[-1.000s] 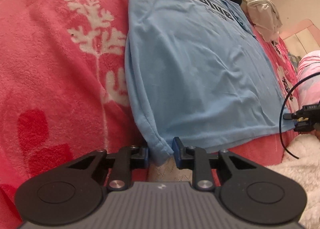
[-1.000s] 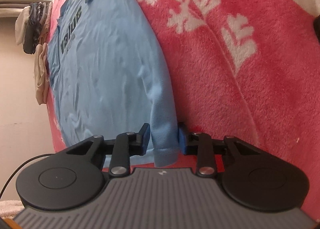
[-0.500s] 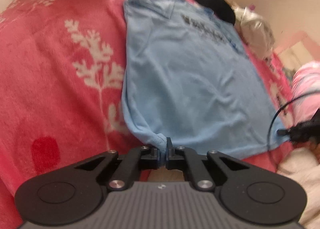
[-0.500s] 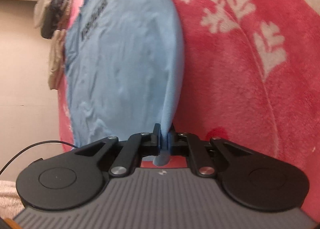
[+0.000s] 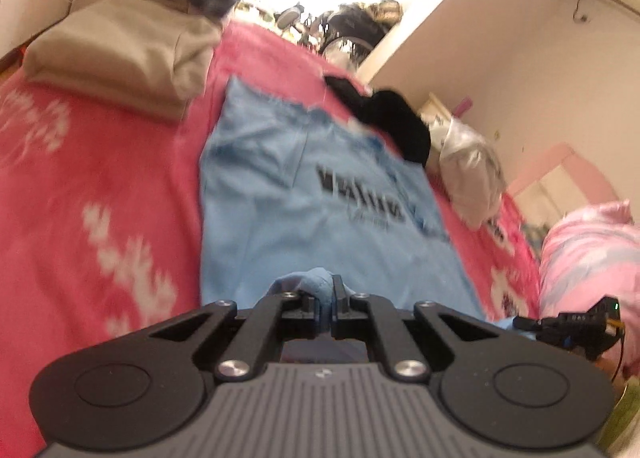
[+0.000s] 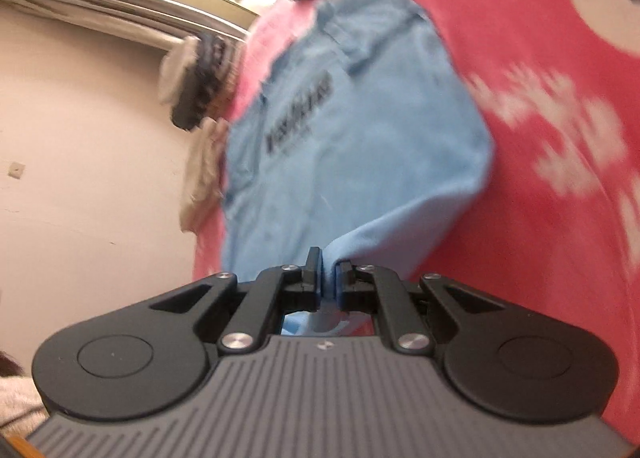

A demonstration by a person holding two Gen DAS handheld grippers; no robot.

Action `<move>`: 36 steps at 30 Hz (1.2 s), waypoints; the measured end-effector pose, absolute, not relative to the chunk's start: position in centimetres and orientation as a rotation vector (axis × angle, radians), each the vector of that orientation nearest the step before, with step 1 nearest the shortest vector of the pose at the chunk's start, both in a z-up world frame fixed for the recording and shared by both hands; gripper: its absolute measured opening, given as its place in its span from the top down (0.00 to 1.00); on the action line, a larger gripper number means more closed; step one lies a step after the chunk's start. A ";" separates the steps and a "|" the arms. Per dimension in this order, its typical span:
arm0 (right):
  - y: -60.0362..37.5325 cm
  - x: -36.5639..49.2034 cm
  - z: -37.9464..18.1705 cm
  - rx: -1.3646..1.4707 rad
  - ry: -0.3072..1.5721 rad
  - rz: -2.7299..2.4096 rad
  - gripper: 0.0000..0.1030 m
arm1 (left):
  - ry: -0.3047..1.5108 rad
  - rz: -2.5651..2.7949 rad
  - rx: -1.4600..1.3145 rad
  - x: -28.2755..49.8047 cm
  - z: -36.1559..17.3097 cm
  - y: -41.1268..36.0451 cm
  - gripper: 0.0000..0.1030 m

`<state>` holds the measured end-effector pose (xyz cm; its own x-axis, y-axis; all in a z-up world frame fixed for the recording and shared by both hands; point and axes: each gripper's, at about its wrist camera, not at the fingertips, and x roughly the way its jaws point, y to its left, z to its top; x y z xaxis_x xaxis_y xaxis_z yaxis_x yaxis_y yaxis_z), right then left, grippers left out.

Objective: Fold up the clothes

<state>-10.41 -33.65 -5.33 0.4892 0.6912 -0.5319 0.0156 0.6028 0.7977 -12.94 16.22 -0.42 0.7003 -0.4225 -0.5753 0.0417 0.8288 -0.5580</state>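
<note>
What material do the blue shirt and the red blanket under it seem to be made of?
Blue shirt: seems a thin matte knit, likely cotton; it drapes softly and bunches where the left gripper and right gripper pinch it. Red blanket: looks like plush fleece, with a fuzzy matte surface and a white pattern; blur hides the pile.

Left tool is clamped tight on a bunched corner of the light blue shirt, which stretches away over the red floral blanket. Folded beige clothes sit far left, a black garment far right.
</note>
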 end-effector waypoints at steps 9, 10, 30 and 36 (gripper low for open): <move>-32.3 -1.9 -3.0 0.856 0.837 0.525 0.96 | 0.589 -0.240 -0.618 -5.0 1.0 15.9 0.95; -32.3 -1.0 -2.9 0.860 0.825 0.525 0.96 | 0.575 -0.236 -0.620 -4.1 1.2 15.9 0.95; -33.8 18.9 -5.6 0.976 0.667 0.411 0.96 | 0.499 -0.120 -0.580 15.2 -2.4 19.0 0.95; -34.2 22.9 -8.6 1.030 0.673 0.366 0.96 | 0.583 -0.101 -0.557 19.7 -5.3 19.4 0.94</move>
<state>22.94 -34.18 -8.62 0.7449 0.5748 -0.3388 0.0282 0.4802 0.8767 19.70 19.36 -5.27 0.8346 -0.2435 -0.4942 -0.0637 0.8483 -0.5256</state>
